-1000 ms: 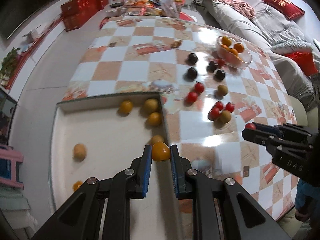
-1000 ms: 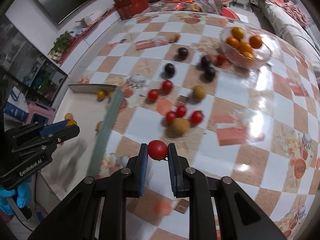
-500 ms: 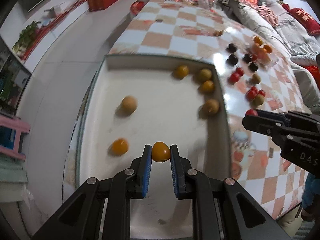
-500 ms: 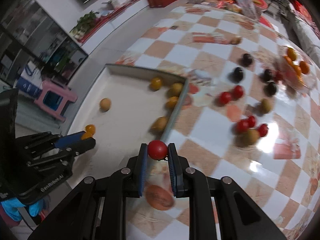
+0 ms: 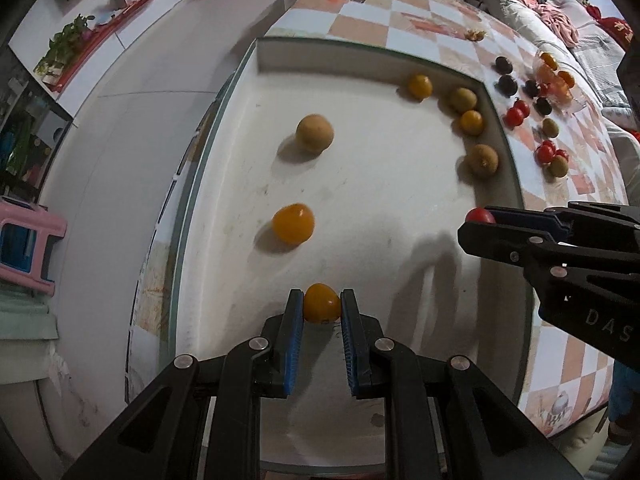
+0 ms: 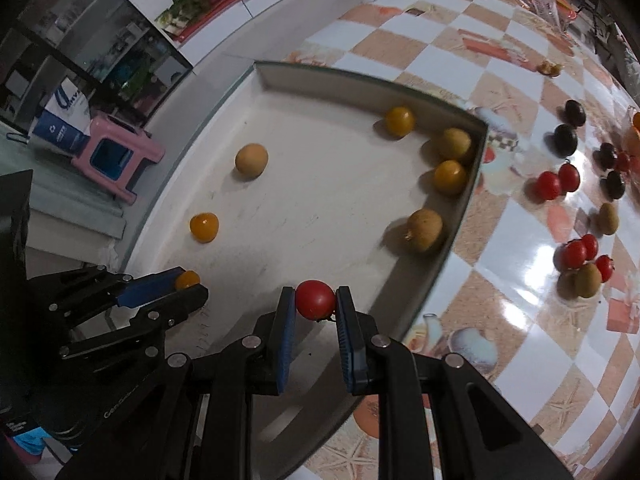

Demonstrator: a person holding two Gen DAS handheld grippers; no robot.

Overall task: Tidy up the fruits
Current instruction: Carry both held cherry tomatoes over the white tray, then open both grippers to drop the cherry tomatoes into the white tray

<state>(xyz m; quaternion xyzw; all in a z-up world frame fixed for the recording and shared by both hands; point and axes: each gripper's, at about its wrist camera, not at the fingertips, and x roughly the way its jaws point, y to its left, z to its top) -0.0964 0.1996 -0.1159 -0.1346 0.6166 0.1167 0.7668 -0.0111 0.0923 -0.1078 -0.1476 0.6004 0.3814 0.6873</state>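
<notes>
My left gripper (image 5: 321, 307) jaws clamp an orange fruit (image 5: 321, 303); right gripper (image 6: 315, 301) jaws clamp a red tomato (image 6: 314, 298), both over the tray (image 6: 460, 216). Light, soft, smooth skin: grip across widest pt, min. force.

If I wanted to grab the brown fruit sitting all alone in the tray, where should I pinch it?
Pinch the brown fruit across its round middle, coming straight down from above. It lies apart from the others on the flat floor of the tray, so both fingers would probably fit beside it.

Six fruits (image 5: 314, 134) in tray (image 5: 372, 56), others on table (image 6: 520, 80) right
</notes>
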